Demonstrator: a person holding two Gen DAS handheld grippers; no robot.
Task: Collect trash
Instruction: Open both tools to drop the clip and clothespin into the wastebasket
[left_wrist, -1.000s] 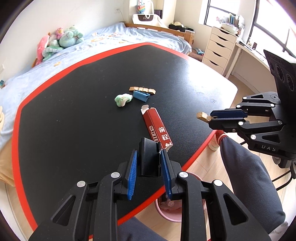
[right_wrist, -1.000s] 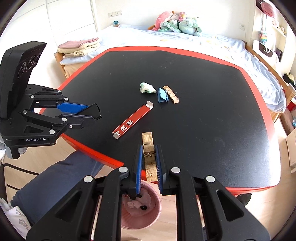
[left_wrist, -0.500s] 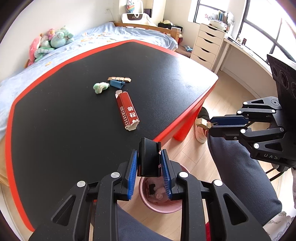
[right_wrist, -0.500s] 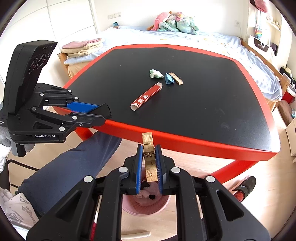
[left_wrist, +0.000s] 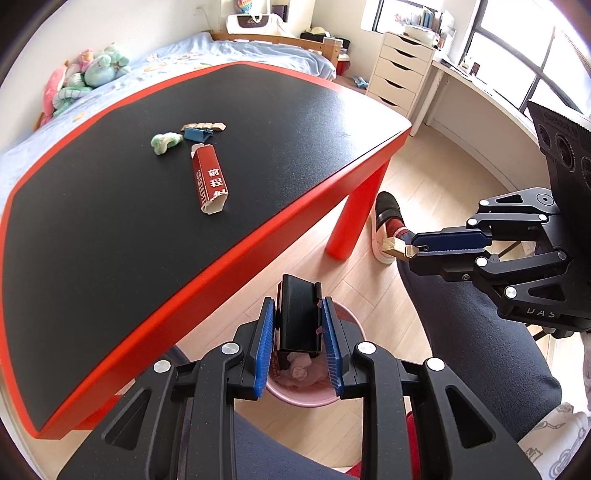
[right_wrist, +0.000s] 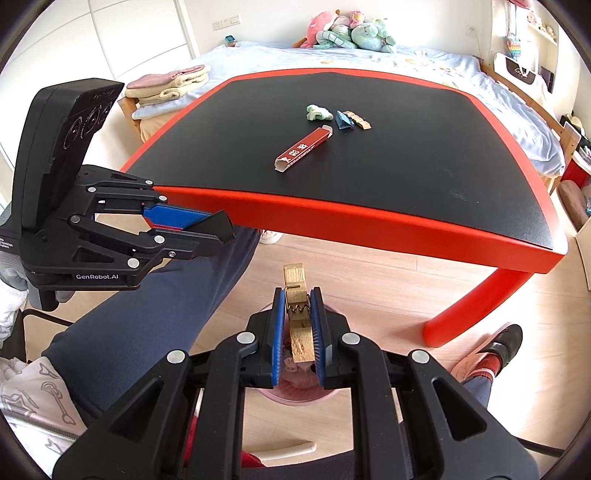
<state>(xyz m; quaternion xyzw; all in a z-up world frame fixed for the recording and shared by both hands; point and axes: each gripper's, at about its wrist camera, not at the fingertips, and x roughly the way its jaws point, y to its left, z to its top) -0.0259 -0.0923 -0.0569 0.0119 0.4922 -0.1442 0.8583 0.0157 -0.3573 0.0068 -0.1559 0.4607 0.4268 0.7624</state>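
A black box (left_wrist: 297, 317) is gripped between the blue-padded fingers (left_wrist: 264, 350) of the left gripper (left_wrist: 298, 347), which is held off the near edge of the surface (left_wrist: 110, 229), directly above a pink bin (left_wrist: 295, 387) standing on the wooden floor (left_wrist: 369, 280). A wooden clothespin (right_wrist: 298, 314) is clamped between the fingers of the right gripper (right_wrist: 297, 336), which is likewise held over the pink bin, whose rim is seen below the pads with crumpled scraps inside. On the black, red-edged surface four pieces of trash are left: a long red carton (left_wrist: 209, 179) with white characters, lying flat with its torn end toward the near edge; a crumpled green-white wad (left_wrist: 165, 141) just beyond it; a small blue wrapper (left_wrist: 198, 133) beside the wad; and a tan strip (left_wrist: 207, 125) touching the wrapper's far side. A bed (right_wrist: 369, 59) with plush toys (right_wrist: 343, 33) is seen beyond the surface, and the person's leg in dark trousers (right_wrist: 155, 317) is seen between the two grippers.
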